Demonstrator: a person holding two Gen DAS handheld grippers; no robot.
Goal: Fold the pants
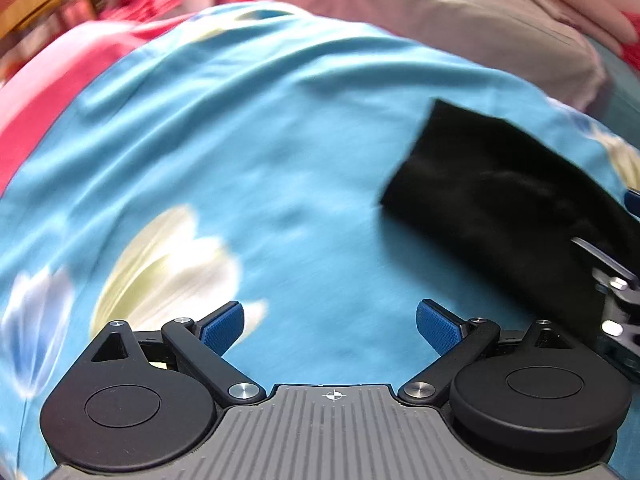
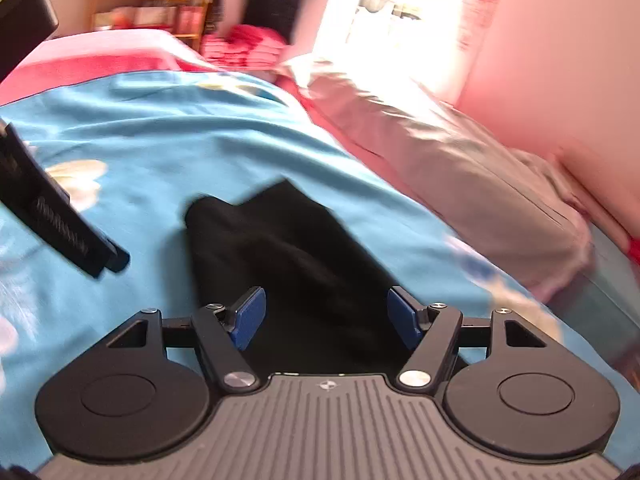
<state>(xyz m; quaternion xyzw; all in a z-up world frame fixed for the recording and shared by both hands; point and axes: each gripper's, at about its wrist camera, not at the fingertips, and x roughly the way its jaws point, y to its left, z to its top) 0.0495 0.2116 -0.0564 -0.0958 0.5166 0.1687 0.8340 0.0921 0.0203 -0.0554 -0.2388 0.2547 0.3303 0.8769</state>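
Black pants (image 1: 500,200) lie folded on a blue flowered bedspread (image 1: 248,152). In the left wrist view they are at the right, well aside of my left gripper (image 1: 330,326), which stands open over bare bedspread with nothing between its blue pads. Part of the other gripper's metal frame (image 1: 616,300) shows at the right edge, against the pants. In the right wrist view the pants (image 2: 288,252) lie straight ahead, under and beyond my right gripper (image 2: 326,316). Its jaws stand open with only the dark cloth seen behind them; the pads do not press on it.
A beige pillow or quilt (image 2: 460,160) lies along the bed's right side by a pink wall (image 2: 560,40). Red folded cloth (image 2: 248,48) and wooden shelves (image 2: 152,0) stand beyond the bed. The left gripper's black body (image 2: 52,216) crosses the right wrist view at the left.
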